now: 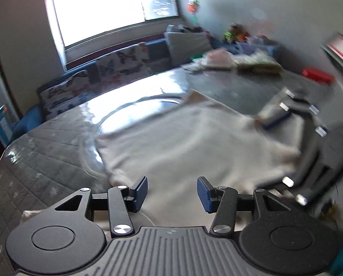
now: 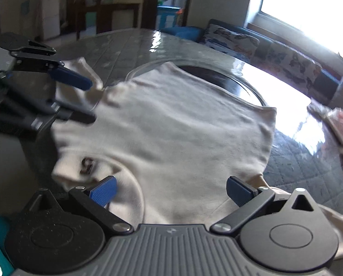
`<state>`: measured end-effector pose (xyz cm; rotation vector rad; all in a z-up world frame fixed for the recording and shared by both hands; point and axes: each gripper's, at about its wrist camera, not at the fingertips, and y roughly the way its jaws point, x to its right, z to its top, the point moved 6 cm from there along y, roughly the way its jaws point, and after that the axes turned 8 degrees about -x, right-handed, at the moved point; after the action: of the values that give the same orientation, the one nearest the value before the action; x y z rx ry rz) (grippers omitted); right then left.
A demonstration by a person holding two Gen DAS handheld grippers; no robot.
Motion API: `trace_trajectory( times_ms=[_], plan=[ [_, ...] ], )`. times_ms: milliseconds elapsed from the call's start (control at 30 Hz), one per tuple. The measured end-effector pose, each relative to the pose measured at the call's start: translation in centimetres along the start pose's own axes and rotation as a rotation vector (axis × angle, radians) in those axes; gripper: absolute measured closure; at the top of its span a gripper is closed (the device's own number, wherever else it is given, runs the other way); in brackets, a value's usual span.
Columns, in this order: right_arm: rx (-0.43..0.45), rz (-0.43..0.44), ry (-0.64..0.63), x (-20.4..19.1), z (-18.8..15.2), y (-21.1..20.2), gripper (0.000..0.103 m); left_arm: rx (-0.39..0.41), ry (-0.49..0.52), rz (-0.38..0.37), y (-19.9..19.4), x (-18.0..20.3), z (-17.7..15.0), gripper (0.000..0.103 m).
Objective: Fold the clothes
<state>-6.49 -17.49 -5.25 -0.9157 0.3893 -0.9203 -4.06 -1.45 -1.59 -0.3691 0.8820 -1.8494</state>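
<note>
While a pale shirt lies flat on the surface for folding, both grippers, left gripper and right gripper, hover with jaws parted, holding nothing.

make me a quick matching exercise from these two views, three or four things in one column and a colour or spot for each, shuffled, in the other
Things:
1. white shirt
2. pads of the left tongs
3. butterfly-print cushion
4. red box

Places or colours:
A. under the window, behind the table
B. spread flat on the table
C. far right, past the table's edge
D. dark blue, apart with nothing between them

Pairs: 1-B, 2-D, 3-A, 4-C
</note>
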Motion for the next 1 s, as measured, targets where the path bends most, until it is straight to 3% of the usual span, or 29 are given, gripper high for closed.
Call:
trace_trajectory(
  times_ms=[167,333,567,733,1000],
  plan=[
    [-0.019,0.016,0.071,1.3,-0.2,1.2,0.001,-0.021,-0.124,-0.003,4.0,-3.4,2.4,0.052],
    [-0.029,0.040,0.098,1.8,-0.5,1.8,0.000,-0.103,-0.190,0.012,7.6,-5.8,1.7,0.052],
    [-0.028,0.059,0.103,2.0,-0.4,1.8,0.000,-0.120,-0.244,0.028,8.0,-8.1,1.6,0.052],
    [0.002,0.068,0.114,2.5,0.6,1.4,0.000,-0.073,-0.236,0.013,8.5,-7.8,4.6,0.052],
    [-0.031,0.058,0.161,4.3,0.2,2.9,0.000,-0.156,-0.211,0.057,13.4,-8.3,5.2,0.050]
  ],
)
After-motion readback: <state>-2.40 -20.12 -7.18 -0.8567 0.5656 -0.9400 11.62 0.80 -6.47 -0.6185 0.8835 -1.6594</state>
